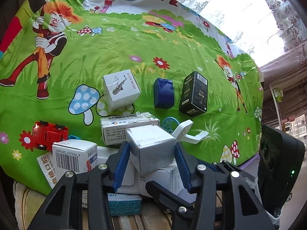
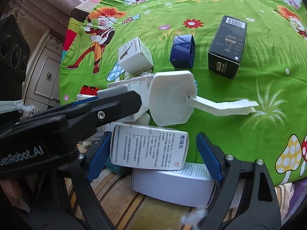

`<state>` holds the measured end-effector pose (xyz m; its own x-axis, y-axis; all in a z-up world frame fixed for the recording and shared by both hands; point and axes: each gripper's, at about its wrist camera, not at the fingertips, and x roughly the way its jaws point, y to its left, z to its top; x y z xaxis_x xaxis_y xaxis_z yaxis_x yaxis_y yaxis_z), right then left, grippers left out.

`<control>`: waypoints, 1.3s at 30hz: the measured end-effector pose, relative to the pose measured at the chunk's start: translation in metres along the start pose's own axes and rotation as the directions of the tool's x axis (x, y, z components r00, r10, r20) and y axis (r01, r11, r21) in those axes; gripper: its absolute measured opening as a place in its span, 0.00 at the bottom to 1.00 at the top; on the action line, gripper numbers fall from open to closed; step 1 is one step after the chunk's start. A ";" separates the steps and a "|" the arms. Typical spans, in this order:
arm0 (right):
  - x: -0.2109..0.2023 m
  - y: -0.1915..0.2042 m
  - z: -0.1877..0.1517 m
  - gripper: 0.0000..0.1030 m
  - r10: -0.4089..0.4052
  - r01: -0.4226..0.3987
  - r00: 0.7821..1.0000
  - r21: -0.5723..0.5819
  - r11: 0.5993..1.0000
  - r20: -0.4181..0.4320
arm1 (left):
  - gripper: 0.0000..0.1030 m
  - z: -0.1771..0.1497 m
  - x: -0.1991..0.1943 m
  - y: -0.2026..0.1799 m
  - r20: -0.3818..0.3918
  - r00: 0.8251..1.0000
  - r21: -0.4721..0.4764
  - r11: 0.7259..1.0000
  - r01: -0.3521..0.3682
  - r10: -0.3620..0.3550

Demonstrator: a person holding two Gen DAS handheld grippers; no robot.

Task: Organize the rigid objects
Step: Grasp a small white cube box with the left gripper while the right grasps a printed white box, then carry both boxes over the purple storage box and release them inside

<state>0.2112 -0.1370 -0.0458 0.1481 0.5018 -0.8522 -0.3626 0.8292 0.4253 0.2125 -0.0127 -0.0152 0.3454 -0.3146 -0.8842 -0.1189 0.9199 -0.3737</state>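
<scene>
**Inspector:** State of your left claw (image 1: 151, 153)?

**Operator:** I have it pinching the grey-white box (image 1: 153, 145) above the pile's near edge. My right claw (image 2: 153, 153), spread, straddles the printed carton (image 2: 149, 149), long axis crosswise. Sorted boxes stand beyond on the table (image 1: 211, 61).

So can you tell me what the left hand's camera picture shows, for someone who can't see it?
The left tongs straddle a grey-white box atop a pile of small boxes. Beyond, on a green cartoon cloth, stand a saxophone box, blue box and black box.
</scene>
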 end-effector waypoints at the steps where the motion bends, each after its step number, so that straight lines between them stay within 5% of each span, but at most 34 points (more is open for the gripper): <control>1: -0.001 0.000 -0.001 0.84 0.006 -0.006 1.000 -0.002 1.000 0.003 | 0.47 -0.001 -0.001 0.001 0.006 1.000 -0.003 1.000 0.002 -0.002; 4: -0.004 0.001 -0.002 0.75 0.021 -0.021 1.000 -0.007 1.000 0.009 | 0.47 -0.002 -0.008 0.004 0.029 0.999 -0.016 1.000 0.023 -0.023; 18: -0.049 -0.006 -0.020 0.74 0.004 -0.007 0.985 0.016 1.000 0.171 | 0.47 -0.028 -0.052 0.010 0.188 0.971 -0.078 0.983 0.166 -0.149; 39: -0.163 -0.067 -0.089 0.74 -0.199 0.154 0.917 0.152 0.976 0.347 | 0.47 -0.066 -0.047 -0.082 0.110 0.963 0.071 0.969 0.237 -0.244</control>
<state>0.1301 -0.2962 0.0370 0.5268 0.3807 -0.7600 -0.1910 0.9242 0.3307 0.1450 -0.0886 0.0382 0.4646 -0.5019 -0.7296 0.0327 0.8331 -0.5522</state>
